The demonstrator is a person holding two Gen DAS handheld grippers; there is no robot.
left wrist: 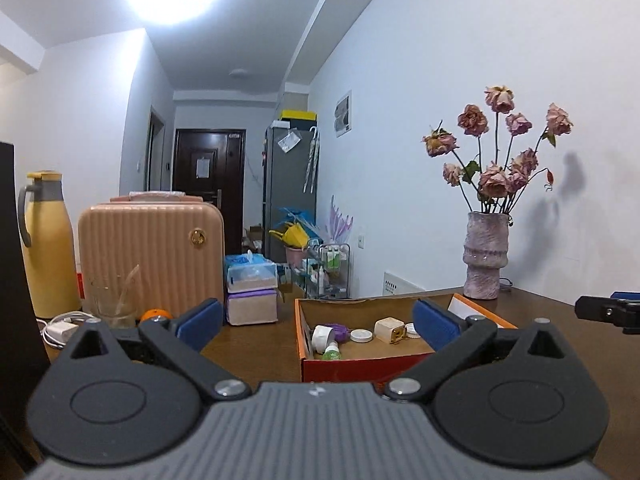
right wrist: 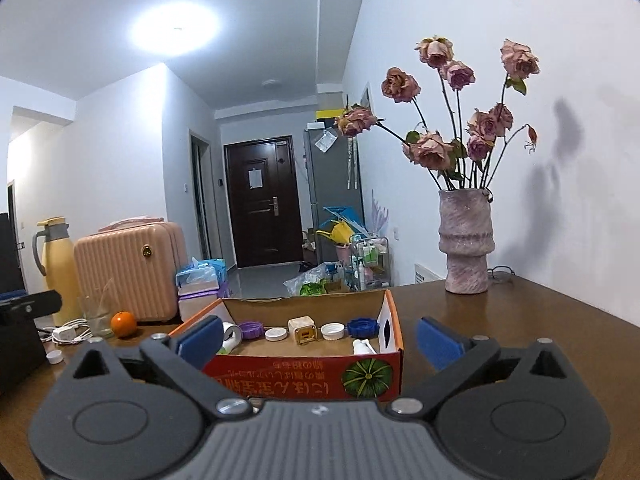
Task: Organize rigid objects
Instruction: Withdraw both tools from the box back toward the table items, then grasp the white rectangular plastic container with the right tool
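Both grippers are held low over the brown table (right wrist: pixel 520 312), pointing nearly level at an open cardboard box (right wrist: pixel 304 372) with an orange rim and a red near wall. The left gripper (left wrist: pixel 318 322) is seen with blue pads spread wide, nothing between them; the right gripper (right wrist: pixel 318 338) is likewise spread wide and empty.

Inside the box, lying on its floor: a cream plug adapter (right wrist: pixel 302 330) near the middle, a white cap (right wrist: pixel 276 334) just left of it, a second white cap (right wrist: pixel 333 330) just right, a purple ring lid (right wrist: pixel 252 329) further left, a blue lid (right wrist: pixel 362 327) by the right wall, a small white bottle (right wrist: pixel 364 347) near the front.

Outside the box, on the table at left: an orange (right wrist: pixel 124 324), a glass (right wrist: pixel 95 316), a pink case (right wrist: pixel 128 276), a yellow flask (right wrist: pixel 56 268). A vase of dried roses (right wrist: pixel 466 240) is noted far right
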